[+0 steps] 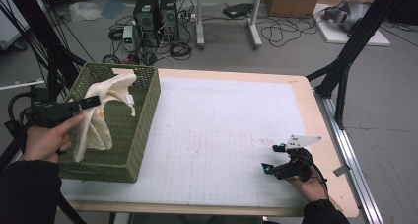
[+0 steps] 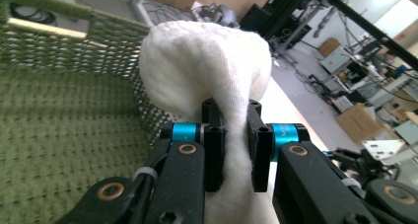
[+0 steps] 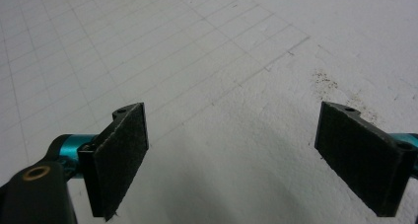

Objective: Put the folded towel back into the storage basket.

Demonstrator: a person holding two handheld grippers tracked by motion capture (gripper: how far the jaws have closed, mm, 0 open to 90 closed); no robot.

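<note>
Cloth (image 1: 106, 110) hung from the left gripper (image 1: 91, 102), whose jaws were pinched tight on a fold of it. In the left gripper view the cloth (image 2: 207, 71) bulged up over the black pads (image 2: 215, 155) like a soft white pillow. It looked thick, fuzzy and floppy, like a small towel. Part of it draped over the green basket (image 1: 143, 130), and one long end hung down inside. The basket stood at the left edge of the table (image 1: 305, 100), close to the far left corner. It was a box shape with straight walls full of little holes, and it looked like hard plastic.

The job looked nearly done. The cloth was above the basket and partly in it, but it was not let go yet. What seemed left was to lower it and open the jaws.

The right gripper (image 1: 275, 159) rested near the right front corner of the table. Its jaws stood wide open with nothing between them. Its pads (image 3: 121, 155) were flat, dark and rough. Under them lay a white mat (image 3: 236, 61) with thin square lines.
</note>
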